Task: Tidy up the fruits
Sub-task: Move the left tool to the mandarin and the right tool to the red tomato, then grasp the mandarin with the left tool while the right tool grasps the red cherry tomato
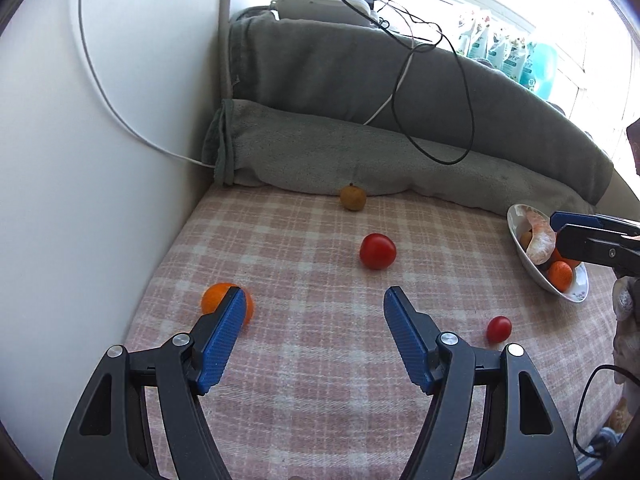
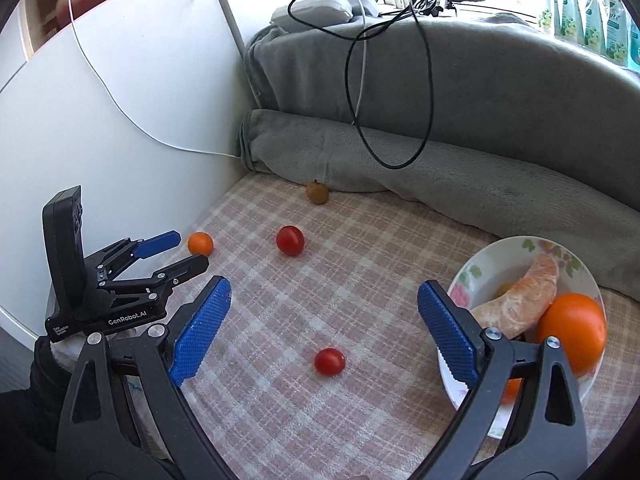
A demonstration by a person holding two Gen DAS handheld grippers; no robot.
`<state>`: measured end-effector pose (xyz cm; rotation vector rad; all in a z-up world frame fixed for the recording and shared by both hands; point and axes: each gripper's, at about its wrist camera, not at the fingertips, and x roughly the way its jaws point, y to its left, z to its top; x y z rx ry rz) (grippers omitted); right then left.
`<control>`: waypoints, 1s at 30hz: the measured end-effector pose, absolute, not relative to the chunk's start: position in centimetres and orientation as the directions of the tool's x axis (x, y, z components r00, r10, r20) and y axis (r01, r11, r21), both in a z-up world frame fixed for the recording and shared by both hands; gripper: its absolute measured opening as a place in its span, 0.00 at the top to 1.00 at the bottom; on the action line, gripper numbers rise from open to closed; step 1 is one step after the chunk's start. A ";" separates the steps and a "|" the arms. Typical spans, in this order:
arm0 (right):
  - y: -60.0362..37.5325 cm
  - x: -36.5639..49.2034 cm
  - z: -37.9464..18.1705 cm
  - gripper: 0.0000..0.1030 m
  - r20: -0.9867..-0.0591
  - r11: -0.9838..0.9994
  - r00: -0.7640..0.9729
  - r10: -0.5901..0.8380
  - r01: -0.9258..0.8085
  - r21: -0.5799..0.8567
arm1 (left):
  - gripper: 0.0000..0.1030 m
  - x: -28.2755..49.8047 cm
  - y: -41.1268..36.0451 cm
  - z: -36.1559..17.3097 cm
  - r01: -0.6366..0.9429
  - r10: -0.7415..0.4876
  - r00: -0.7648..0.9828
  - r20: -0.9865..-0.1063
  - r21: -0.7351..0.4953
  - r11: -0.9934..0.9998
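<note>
One container is present: a white bowl (image 2: 466,276) with a floral rim, at the lower right of the right wrist view and at the right edge of the left wrist view (image 1: 576,294). It holds a large orange (image 2: 572,330), a peeled citrus segment (image 2: 524,300) lying curved across the middle, and a smaller orange fruit partly hidden behind the claw frame. Other contents cannot be made out.

Loose fruit on the pink checked blanket (image 2: 360,280) counts four:
- one small orange (image 2: 201,243) at the left, near the white wall panel (image 2: 120,120);
- one larger tomato (image 2: 290,240) near the centre;
- one smaller tomato (image 2: 329,361) in the lower middle;
- one brownish round fruit (image 2: 317,192) at the far edge, against the grey rolled blanket (image 2: 460,184).

The left claw (image 1: 314,294) stands open with nothing between its blue pads; in its own view the left pad overlaps the small orange (image 1: 218,298), but contact cannot be confirmed. In the right wrist view this claw (image 2: 188,248) sits at the left, its tips just beside that orange.

The right claw (image 2: 324,288) is open and empty, the smaller tomato lying on the blanket below the gap, untouched. Its right pad overlaps the bowl rim in the frame.

Two cables, one black (image 2: 430,80) and one white (image 2: 100,80), hang at the back.
</note>
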<state>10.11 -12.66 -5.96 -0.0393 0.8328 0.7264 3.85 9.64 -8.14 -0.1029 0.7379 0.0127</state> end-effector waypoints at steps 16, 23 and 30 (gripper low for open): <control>-5.5 14.2 -10.1 0.32 -0.760 0.725 0.317 0.568 -0.630 0.278 | 0.50 5.0 14.0 -10.7 -0.138 0.013 0.698 -0.716 -0.117 0.983; -3.5 15.9 -11.6 0.45 -0.784 0.727 0.287 0.551 -0.627 0.281 | 0.53 5.6 14.4 -11.1 -0.142 0.009 0.687 -0.727 -0.122 0.982; -2.2 16.9 -12.6 0.48 -0.797 0.731 0.277 0.537 -0.624 0.276 | 0.55 5.9 15.0 -11.6 -0.166 0.021 0.681 -0.732 -0.126 0.978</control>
